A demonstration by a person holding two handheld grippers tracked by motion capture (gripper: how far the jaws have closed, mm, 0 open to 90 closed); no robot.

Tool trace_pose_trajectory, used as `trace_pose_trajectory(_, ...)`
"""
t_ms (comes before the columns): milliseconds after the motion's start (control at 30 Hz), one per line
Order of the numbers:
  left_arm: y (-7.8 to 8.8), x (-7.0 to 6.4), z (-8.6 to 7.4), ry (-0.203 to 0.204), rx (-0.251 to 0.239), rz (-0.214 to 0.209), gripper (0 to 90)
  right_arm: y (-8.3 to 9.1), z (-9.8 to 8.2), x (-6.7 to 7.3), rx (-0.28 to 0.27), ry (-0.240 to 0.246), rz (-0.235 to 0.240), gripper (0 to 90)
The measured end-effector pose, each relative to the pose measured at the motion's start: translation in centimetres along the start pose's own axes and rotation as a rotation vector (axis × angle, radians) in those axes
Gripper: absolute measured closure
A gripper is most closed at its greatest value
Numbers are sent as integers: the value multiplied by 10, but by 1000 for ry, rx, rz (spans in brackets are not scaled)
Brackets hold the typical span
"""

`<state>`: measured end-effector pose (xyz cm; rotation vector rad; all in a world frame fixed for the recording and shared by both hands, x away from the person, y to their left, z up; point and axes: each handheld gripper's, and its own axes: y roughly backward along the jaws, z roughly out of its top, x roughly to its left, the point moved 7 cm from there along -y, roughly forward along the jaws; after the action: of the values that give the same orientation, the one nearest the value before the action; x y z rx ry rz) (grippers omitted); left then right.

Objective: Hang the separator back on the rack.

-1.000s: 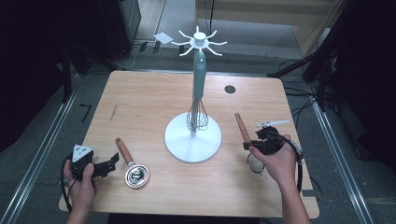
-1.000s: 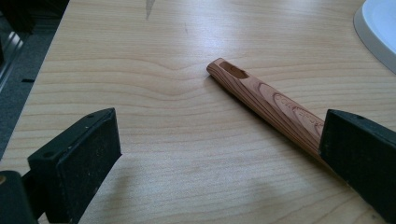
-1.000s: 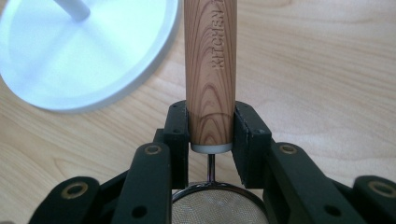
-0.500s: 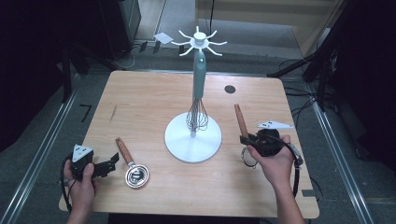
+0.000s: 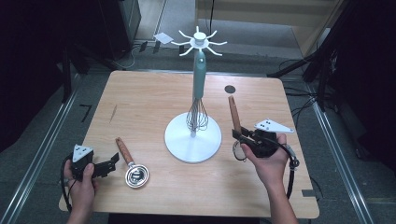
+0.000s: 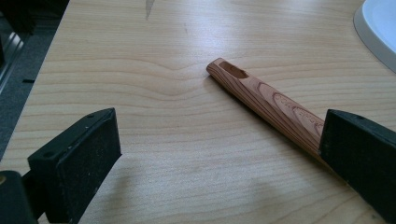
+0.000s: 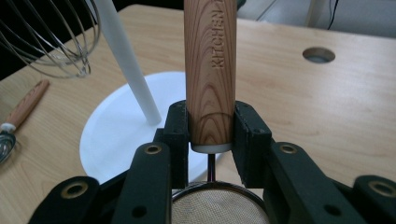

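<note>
The right tool (image 5: 238, 135) holds a small mesh strainer with a brown wooden handle (image 7: 210, 70). Its two black jaws squeeze the low end of the handle, and the handle points up and away from the tool. The round mesh part (image 7: 217, 205) hangs just under the jaws. Just past this tool stands the white hanging stand with a round base (image 5: 192, 137), and a wire whisk with a teal handle (image 5: 198, 100) hangs on it. The strainer could bump the whisk or the stand's pole, because they are so near. The handle is smooth, so it could slip. The left tool (image 5: 106, 166) is wide open, resting on the wooden worktop (image 5: 140, 102) beside a metal spoon with a wooden handle (image 5: 130, 163).
</note>
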<state>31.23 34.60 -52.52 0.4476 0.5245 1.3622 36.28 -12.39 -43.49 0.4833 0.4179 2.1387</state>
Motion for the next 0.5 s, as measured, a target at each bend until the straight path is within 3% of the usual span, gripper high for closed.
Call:
trace_pose_trajectory(100,0,0,0,-1,2,0,0,2,8,6,-41,21,-5,711)
trace_pose_trajectory(267,0,0,0,-1,1,-2,0,3,13,10,-68,13,5,711)
trace_pose_trajectory(500,0,0,0,-1,1,-2,0,6,22,16,-122,42,9,711)
